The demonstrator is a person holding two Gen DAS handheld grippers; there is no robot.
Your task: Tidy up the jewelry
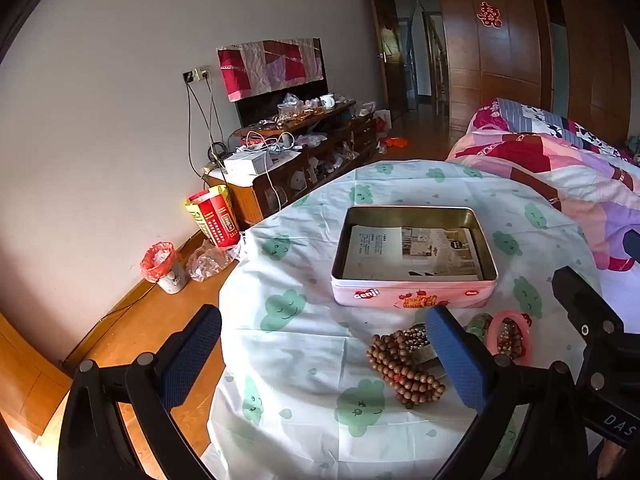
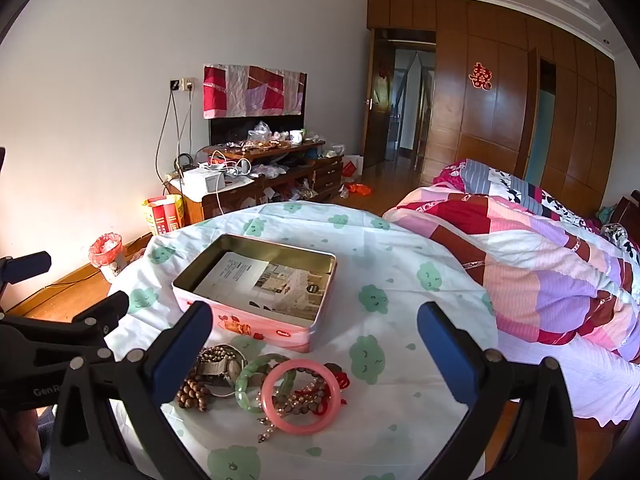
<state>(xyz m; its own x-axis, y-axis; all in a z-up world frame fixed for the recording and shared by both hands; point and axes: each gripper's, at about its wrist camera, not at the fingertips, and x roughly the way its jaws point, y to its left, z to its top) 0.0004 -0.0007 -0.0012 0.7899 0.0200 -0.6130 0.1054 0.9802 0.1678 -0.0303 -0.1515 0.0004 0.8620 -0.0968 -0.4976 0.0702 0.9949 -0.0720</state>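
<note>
A pile of jewelry lies on the cloth-covered round table point(image 2: 400, 264), in front of an open pink tin point(image 2: 260, 320) point(image 1: 414, 292) lined with a printed paper. The pile holds a pink bangle point(image 2: 301, 397) point(image 1: 514, 336), a green jade bangle point(image 2: 250, 380), brown wooden beads point(image 1: 404, 372) point(image 2: 194, 394), a watch point(image 2: 218, 368) and red cord pieces point(image 2: 340, 380). My left gripper point(image 1: 324, 356) is open and empty, just left of the wooden beads. My right gripper point(image 2: 314, 344) is open and empty, above the pile.
A bed with a patchwork quilt point(image 2: 540, 264) touches the table on the right. A cluttered wooden cabinet point(image 2: 260, 176), a small bin point(image 2: 106, 254) and a red and yellow bag point(image 2: 164, 214) stand by the left wall. Wooden floor lies left of the table.
</note>
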